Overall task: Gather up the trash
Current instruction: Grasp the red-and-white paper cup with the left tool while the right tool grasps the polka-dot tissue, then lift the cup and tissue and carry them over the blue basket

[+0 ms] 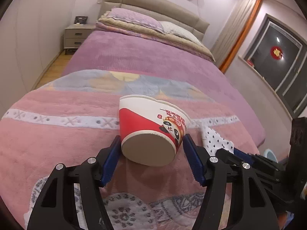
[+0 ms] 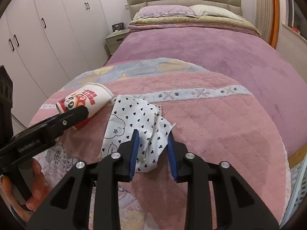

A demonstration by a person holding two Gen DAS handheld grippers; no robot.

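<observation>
A red and white paper cup with a panda print [image 1: 153, 132] lies on its side on the pink blanket, its base towards me. My left gripper [image 1: 151, 143] is open, its blue fingers on either side of the cup's base. The cup also shows in the right wrist view [image 2: 84, 99]. A crumpled white paper with black hearts [image 2: 142, 126] lies right of the cup. My right gripper [image 2: 152, 143] is open, its fingers astride the paper's near end. The paper also shows in the left wrist view [image 1: 214, 140].
The bed [image 2: 220, 61] runs away from me, with pillows and folded bedding [image 2: 184, 17] at the headboard. White wardrobes [image 2: 44, 28] and a nightstand [image 2: 115, 40] stand on the left. A window ledge [image 1: 268, 88] lies to the right.
</observation>
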